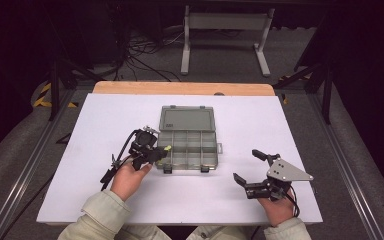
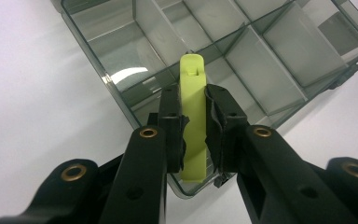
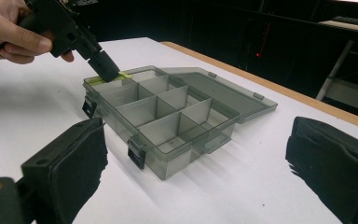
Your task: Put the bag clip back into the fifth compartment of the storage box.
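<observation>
High view is showing a white table [image 1: 105, 200] with a smoky transparent compartment box [image 1: 187, 150] lying near its middle, its lid [image 1: 187, 120] swung fully open and lying flat on the far side. The person's left hand [image 1: 130, 180] is holding the left gripper [image 1: 162, 150] at the box's near-left corner, and the jaws are clamping a small yellow-green plastic piece [image 1: 167, 148] that is poking out over the box's left edge. The right hand [image 1: 278, 207] is resting near the table's near-right part, well apart from the box, holding the right gripper [image 1: 247, 166] with its jaws spread wide and nothing between them; a grey three-cornered plate [image 1: 286, 171] is sitting on top of it.

Left gripper view is looking down along the two black jaws, which are pressing on both flat sides of the yellow-green plastic piece [image 2: 193, 116]; the piece is standing lengthwise between them, its far end reaching over the compartment box [image 2: 270, 51] by a corner cell. Whether it is touching the box wall cannot be told.

Right gripper view is showing the compartment box [image 3: 168, 126] from the side, its dividers forming several cells and two dark latches [image 3: 136, 155] hanging on the near wall. Beyond it, the left gripper [image 3: 114, 74] is tilting down at the far-left cell with the yellow-green plastic piece [image 3: 123, 75] at its tip.
</observation>
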The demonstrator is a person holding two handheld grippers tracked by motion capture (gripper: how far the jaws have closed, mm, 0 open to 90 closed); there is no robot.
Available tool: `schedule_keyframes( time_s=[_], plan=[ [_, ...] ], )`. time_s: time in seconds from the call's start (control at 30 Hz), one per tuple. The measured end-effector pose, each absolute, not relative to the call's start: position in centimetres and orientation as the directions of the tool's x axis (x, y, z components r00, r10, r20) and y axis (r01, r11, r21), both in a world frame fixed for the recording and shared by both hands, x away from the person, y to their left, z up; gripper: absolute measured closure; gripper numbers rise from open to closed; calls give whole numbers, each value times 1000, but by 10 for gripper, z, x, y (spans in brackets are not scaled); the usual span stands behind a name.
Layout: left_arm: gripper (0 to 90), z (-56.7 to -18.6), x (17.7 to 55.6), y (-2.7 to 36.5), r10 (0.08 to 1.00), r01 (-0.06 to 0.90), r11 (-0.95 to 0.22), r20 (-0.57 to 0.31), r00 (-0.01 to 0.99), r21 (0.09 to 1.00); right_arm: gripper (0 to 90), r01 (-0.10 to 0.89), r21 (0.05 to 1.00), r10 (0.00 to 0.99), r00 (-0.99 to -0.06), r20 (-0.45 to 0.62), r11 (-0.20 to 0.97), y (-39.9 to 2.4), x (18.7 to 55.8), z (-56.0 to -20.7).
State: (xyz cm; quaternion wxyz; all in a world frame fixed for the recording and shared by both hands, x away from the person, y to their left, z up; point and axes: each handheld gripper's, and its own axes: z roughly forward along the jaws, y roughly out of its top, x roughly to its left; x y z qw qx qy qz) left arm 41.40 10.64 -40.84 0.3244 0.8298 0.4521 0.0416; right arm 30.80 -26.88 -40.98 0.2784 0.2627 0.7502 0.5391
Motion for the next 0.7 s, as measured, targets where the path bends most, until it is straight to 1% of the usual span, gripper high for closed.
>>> schedule_keyframes(
  time_s=[0.17, 0.27, 0.33, 0.43, 0.6, 0.7],
  plan=[
    [771, -409, 415, 107, 777, 725, -384, -225, 589, 571, 51, 93, 955, 694, -707, -135, 280, -269, 308, -410],
    [665, -407, 414, 108, 767, 717, -388, -228, 599, 579, 51, 93, 956, 695, -707, -135, 280, -269, 308, -410],
    [545, -405, 413, 109, 747, 704, -395, -239, 620, 590, 51, 93, 956, 694, -707, -135, 280, -269, 308, -410],
    [396, -400, 410, 111, 718, 671, -406, -237, 654, 621, 51, 93, 955, 694, -707, -137, 283, -269, 308, -410],
    [239, -389, 403, 118, 671, 622, -388, -254, 696, 680, 50, 92, 955, 694, -707, -136, 281, -269, 308, -410],
    [180, -383, 400, 123, 647, 600, -384, -259, 717, 701, 50, 92, 955, 693, -708, -136, 281, -269, 308, -410]
  ],
)
